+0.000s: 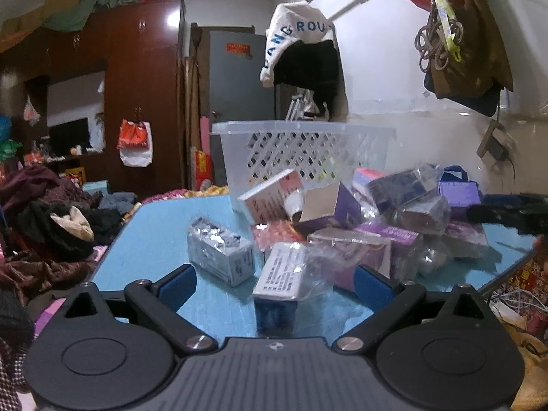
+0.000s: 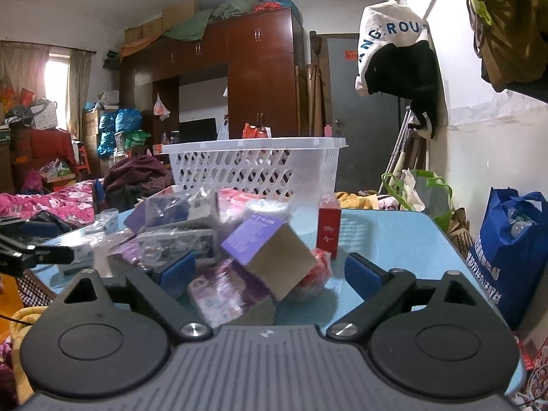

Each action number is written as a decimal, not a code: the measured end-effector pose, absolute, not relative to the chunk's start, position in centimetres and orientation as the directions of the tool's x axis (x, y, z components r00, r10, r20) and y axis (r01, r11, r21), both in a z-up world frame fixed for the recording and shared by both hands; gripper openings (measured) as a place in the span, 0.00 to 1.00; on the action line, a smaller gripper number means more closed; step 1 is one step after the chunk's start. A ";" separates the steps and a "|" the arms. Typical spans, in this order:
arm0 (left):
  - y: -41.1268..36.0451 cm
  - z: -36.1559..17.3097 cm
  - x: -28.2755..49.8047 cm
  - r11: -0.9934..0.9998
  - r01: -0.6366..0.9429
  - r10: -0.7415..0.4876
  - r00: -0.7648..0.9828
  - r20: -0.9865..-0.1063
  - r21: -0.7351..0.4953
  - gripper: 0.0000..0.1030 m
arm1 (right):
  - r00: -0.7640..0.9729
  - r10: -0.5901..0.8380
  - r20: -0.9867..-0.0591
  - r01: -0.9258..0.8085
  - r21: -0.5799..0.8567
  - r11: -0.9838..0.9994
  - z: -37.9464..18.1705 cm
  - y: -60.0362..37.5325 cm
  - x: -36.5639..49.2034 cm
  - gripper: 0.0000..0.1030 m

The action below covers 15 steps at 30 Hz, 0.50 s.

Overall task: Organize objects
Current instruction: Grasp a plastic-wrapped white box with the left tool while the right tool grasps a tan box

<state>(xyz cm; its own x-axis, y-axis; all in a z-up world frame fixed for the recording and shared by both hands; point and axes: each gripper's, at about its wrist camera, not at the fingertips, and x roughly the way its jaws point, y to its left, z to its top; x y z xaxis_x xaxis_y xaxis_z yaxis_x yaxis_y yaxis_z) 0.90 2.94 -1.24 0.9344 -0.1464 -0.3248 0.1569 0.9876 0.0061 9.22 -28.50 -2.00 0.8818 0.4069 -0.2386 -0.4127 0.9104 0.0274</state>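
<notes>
Two hand-held grippers stand wide apart, clamped on nothing. The left hand-held gripper (image 1: 274,282) is nearer the wrapped box (image 1: 278,286), lying lower centre between its fingers, long axis pointing away up the frame toward the basket (image 1: 301,150); the right hand-held gripper (image 2: 270,270) faces the pile on the surface (image 1: 154,233).

Bench (image 1: 154,239) top light blue. Basket (image 2: 253,167) white, lattice-cut walls. Pile: purple carton with plain brown end flap (image 2: 270,257), red box with white mark (image 2: 328,227), silver-grey wrapped box (image 1: 219,250), white-and-blue box with black print (image 1: 279,287). Gripper bodies black, pads (image 1: 179,286) blue. Wardrobe (image 2: 260,78) dark red-brown. Bedspread (image 2: 51,205) pink floral.
</notes>
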 end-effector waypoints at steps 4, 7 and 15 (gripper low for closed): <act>3.4 -1.8 1.8 0.982 0.190 -0.181 0.919 -0.350 -0.008 0.92 | 0.871 0.414 -0.264 -0.423 0.024 0.906 -2.2 -28.3 10.8 0.87; 3.4 -2.3 2.2 0.980 0.198 -0.185 0.916 -0.357 -0.001 0.91 | 0.862 0.422 -0.282 -0.436 0.015 0.900 -2.6 -27.9 11.5 0.83; 1.9 -2.8 2.5 0.978 0.204 -0.173 0.922 -0.347 0.053 0.47 | 0.865 0.438 -0.246 -0.446 0.022 0.895 -2.3 -28.5 10.3 0.54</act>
<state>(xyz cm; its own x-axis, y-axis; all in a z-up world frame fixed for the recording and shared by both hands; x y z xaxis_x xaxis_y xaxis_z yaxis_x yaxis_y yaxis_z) 2.51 1.93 -2.82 0.9217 -0.1733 -0.3469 0.2038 0.9776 0.0533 10.26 -28.46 -2.27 0.8648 0.4377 -0.2458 -0.4465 0.8945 0.0223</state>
